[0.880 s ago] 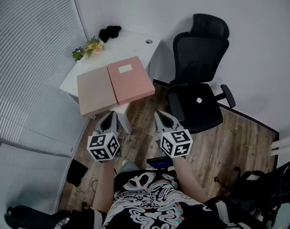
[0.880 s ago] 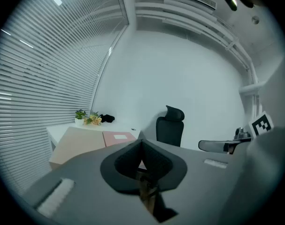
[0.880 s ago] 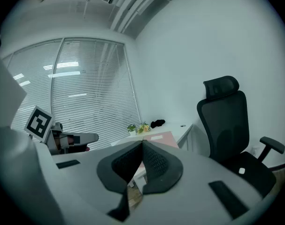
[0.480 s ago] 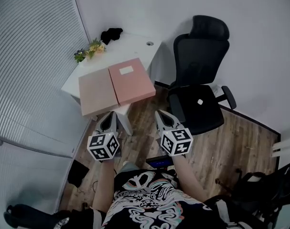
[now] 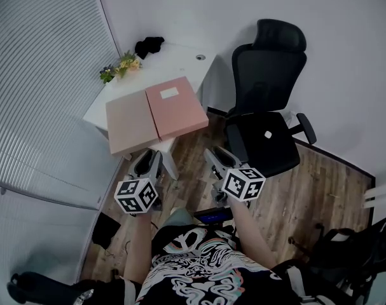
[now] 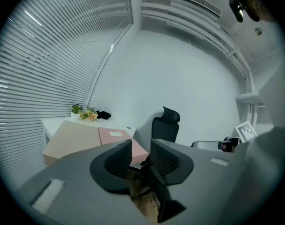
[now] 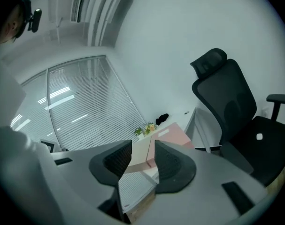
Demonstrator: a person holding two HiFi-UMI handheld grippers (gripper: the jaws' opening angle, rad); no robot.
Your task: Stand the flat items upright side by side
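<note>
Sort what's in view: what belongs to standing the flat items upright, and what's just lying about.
Job: tan box and pink box, flat on the desk; left tongs and right tongs, open and empty.
Lying about: flowers, black bundle, chair.

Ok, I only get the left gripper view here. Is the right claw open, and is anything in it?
Observer: The right claw is open, with nothing between its jaws.
Operator: And where do the two hang?
Observer: In the head view, it and the left claw hang above the wood floor, short of the desk.
Operator: Anything on the seat?
Observer: A small white thing lies on the seat of the chair.
</note>
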